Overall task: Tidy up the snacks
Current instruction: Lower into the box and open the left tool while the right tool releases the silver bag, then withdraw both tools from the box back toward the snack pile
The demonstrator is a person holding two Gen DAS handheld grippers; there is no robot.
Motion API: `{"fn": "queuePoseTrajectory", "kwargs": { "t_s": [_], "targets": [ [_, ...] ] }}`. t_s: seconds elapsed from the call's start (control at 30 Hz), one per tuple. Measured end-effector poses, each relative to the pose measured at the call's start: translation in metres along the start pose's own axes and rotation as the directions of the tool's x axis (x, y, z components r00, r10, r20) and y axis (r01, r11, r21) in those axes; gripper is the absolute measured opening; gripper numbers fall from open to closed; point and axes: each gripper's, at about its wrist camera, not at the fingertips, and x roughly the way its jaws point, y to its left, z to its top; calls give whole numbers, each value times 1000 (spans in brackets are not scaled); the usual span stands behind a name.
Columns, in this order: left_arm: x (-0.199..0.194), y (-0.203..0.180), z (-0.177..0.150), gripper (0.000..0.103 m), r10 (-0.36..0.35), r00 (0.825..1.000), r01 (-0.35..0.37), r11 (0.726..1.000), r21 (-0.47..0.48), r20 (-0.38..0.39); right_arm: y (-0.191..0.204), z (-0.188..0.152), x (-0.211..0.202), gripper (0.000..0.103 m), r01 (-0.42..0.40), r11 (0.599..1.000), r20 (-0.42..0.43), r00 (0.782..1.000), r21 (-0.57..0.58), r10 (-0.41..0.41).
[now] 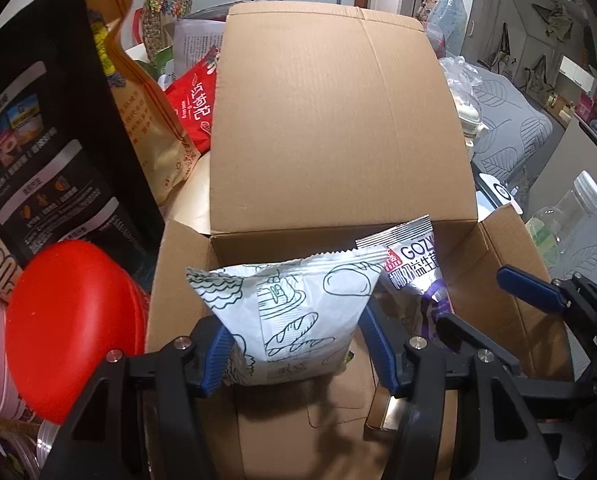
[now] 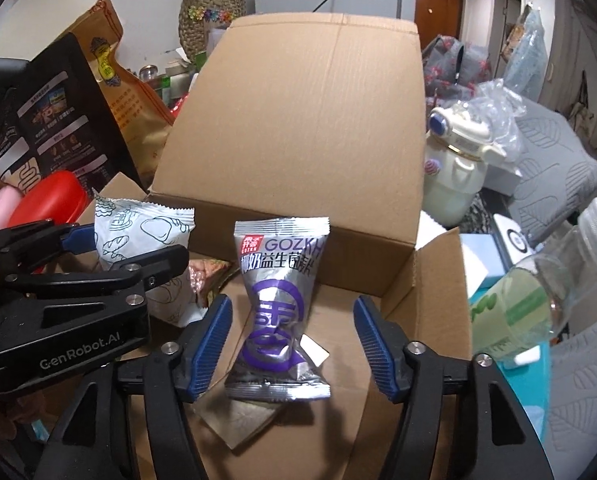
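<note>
though pinched, silver packet [image 2: 280, 312] upright lengthwise

"GOZKH" on silver packet [image 2: 278, 304], "GenRobot.AI" on left gripper [image 2: 126, 254] (white lettering)

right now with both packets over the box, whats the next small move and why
Probably lift the right tongs away: their pads stand clear of the silver and purple packet, which already sits inside the cardboard box. The left tongs can then finish letting go of the white bread-print packet.
</note>
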Motion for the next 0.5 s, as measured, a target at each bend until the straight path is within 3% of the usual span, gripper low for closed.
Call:
{"fn": "queuePoseTrajectory", "kwargs": {
  "t_s": [0.17, 0.5],
  "targets": [
    [-12, -3, -1, 70, 35, 999, -35, 999, 2, 16, 1, -2, -13, 67, 20, 1000, 15, 1000, -2, -19],
    [-60, -4, -5, 71, -27, 997, 28, 1000, -10, 69, 6, -5, -46, 67, 10, 1000, 36, 999, 11, -10]
  ]
}}
